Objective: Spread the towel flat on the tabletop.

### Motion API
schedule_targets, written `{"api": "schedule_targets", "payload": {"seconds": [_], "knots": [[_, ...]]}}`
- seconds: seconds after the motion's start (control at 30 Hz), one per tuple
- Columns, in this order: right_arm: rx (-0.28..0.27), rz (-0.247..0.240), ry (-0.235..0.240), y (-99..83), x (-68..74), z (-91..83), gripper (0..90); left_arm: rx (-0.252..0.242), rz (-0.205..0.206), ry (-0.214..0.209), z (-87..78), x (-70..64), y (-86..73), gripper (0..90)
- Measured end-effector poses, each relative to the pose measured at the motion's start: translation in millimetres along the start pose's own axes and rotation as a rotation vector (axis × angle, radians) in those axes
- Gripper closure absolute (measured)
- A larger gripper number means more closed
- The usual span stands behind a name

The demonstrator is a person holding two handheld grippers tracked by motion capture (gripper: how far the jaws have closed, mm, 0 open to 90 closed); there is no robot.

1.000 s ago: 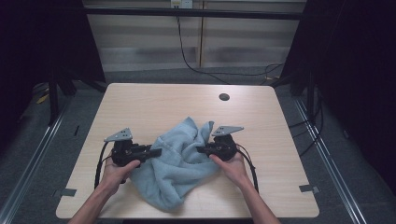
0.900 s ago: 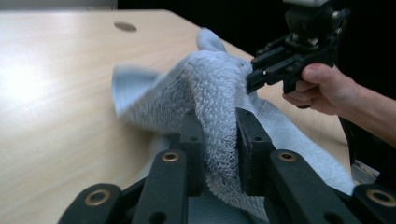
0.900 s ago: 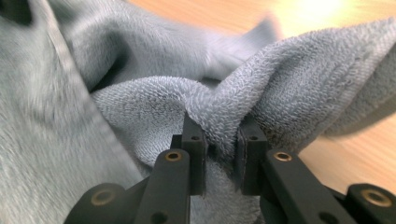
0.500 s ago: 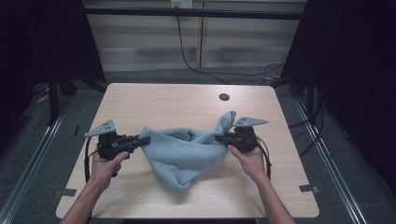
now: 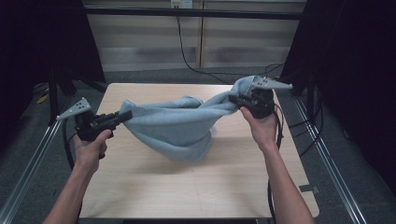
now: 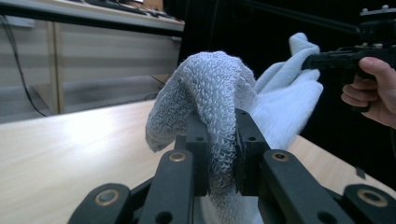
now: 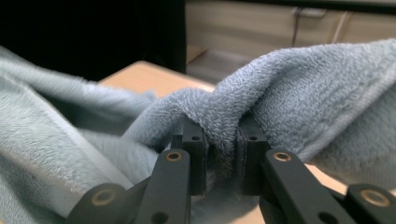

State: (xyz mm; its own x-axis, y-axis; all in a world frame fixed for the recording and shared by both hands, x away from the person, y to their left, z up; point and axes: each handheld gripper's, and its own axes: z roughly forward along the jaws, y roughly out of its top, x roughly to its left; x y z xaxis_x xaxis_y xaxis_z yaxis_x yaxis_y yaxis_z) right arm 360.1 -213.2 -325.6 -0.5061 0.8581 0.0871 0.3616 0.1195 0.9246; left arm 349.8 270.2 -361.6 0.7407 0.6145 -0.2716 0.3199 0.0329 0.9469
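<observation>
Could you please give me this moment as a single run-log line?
left gripper: shut on towel | right gripper: shut on towel | towel: stretched between them, middle sagging toward table

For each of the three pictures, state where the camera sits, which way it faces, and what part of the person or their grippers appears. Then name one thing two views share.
High view: above the person's side, looking forward and down at the table; both forearms enter from below.
Left gripper view: rides the left gripper, looking along its jaws across the table; the other hand appears.
Right gripper view: rides the right gripper, looking along its jaws.
Shared: both gripper views show the blue towel pinched between jaws.
</observation>
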Motion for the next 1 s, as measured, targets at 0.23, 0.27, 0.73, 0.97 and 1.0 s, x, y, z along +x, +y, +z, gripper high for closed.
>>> {"api": "schedule_targets", "payload": {"seconds": [0.23, 0.27, 0.73, 0.97, 1.0], "knots": [[-0.098, -0.014, -0.035, 55.6, -4.3, -5.6, 78.4, -0.052, 0.082, 0.052, -6.0, -5.3, 45.7, 79.4], [-0.122, -0.015, -0.037, 62.4, -3.9, -7.9, 78.5, -0.069, 0.100, 0.062, -9.2, -8.7, 54.8, 79.4], [0.048, 0.082, -0.002, -98.0, -9.0, -27.4, 78.8, 0.252, 0.094, -0.072, -3.9, -39.5, -87.2, 78.2], [0.201, 0.125, -0.012, -158.3, -0.2, -53.2, 66.8, 0.389, 0.076, -0.124, -9.1, -51.3, -133.6, 73.6], [0.208, 0.121, -0.014, -162.0, 1.2, -57.1, 66.0, 0.402, 0.076, -0.124, -10.5, -52.3, -136.2, 72.5]]}}
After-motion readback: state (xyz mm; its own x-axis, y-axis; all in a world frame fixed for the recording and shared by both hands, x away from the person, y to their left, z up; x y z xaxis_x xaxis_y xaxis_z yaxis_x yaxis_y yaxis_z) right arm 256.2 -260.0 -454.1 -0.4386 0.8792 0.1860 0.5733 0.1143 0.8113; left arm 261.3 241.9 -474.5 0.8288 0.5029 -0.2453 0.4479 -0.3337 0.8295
